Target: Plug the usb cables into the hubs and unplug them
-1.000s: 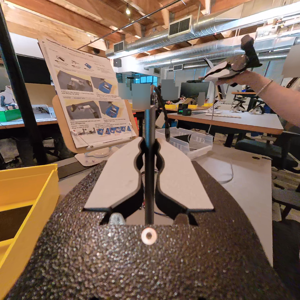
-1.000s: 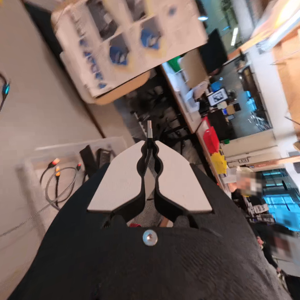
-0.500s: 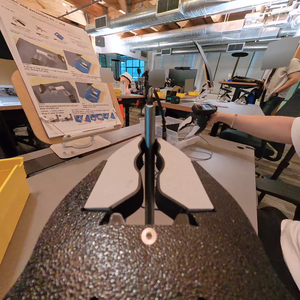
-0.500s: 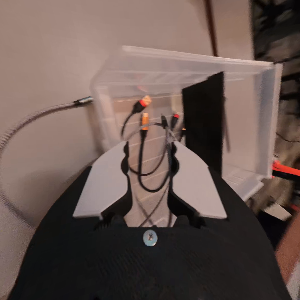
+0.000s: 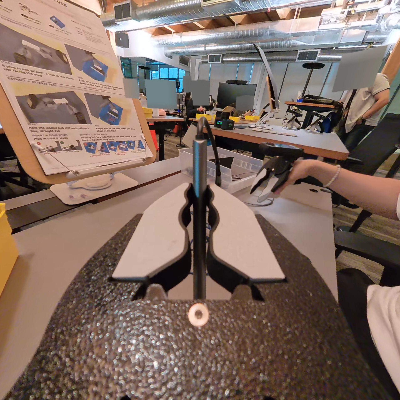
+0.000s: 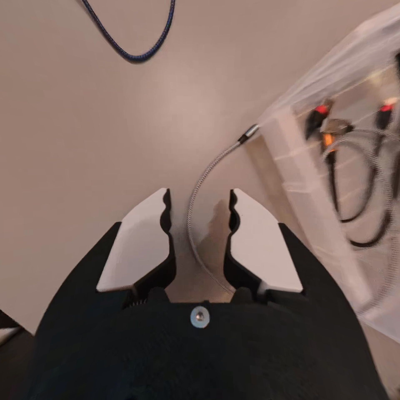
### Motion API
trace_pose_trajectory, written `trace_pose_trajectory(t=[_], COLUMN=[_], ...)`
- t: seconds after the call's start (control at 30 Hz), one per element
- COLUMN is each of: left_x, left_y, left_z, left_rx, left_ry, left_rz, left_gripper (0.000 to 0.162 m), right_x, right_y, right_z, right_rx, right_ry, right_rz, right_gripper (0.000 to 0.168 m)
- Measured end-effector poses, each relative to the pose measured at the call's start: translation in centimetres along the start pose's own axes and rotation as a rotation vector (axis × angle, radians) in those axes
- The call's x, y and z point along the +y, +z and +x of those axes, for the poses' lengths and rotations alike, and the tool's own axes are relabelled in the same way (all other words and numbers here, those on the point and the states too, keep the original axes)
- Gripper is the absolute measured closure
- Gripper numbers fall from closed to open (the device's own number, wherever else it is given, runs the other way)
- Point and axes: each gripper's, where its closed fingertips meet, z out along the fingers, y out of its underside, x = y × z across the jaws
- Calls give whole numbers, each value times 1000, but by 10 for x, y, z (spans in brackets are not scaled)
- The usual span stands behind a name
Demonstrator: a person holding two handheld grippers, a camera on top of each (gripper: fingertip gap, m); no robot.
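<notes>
On the pale desk (image 6: pixel 91 134), I am hovering my right gripper (image 6: pixel 200 192), jaws wide and empty, over the silver cable (image 6: pixel 194 207); its plug (image 6: pixel 249 133) is lying at one o'clock against the clear bin (image 6: pixel 287 190). My left gripper (image 5: pixel 200 190) is clamping the slim hub (image 5: pixel 199 164) upright. I should be pinching the plug itself, squarely.
</notes>
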Motion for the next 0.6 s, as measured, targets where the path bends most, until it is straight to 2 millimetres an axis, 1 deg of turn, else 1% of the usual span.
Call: trace_pose_trajectory(t=[0.03,0.07,0.13,0.17,0.2,0.23,0.27,0.33,0.37,0.43,0.47,0.53,0.6], left_x=[1,2,2,2,2,2,1,-1,-3,-6,-6,-6,-5], left_y=[0,1,1,1,1,1,1,0,-1,-3,-3,-5,-5], left_z=[0,1,1,1,1,0,1,2,3,4,3,2,1], left_rx=[1,2,2,0,0,0,2,11,16,18,18,15,13], left_ry=[-3,-5,-5,-5,-5,-7,-10,-16,-18,-21,-22,-25,-32], left_rz=[-3,-7,-12,-13,-12,-9,-5,9,18,31,32,28,26], left_gripper=[153,153,153,153,153,153,153,153,153,153,153,153,153], right_x=[3,7,11,11,7,9,8,10,9,2,-7,-29,-55], right_y=[7,12,20,22,24,26,26,25,22,6,-9,-48,-94], right_z=[0,2,7,5,5,3,5,5,8,10,19,37,68], right_rx=[-9,7,41,28,25,14,22,7,26,29,71,144,288], right_ry=[37,42,23,16,9,-26,-60,-94,-107,-129,-132,-132,-148], right_rz=[-12,-28,-54,-54,-33,-53,-41,-70,-71,-52,-11,74,192], right_gripper=[127,130,131,136,148,163,164,165,165,165,165,165,165])
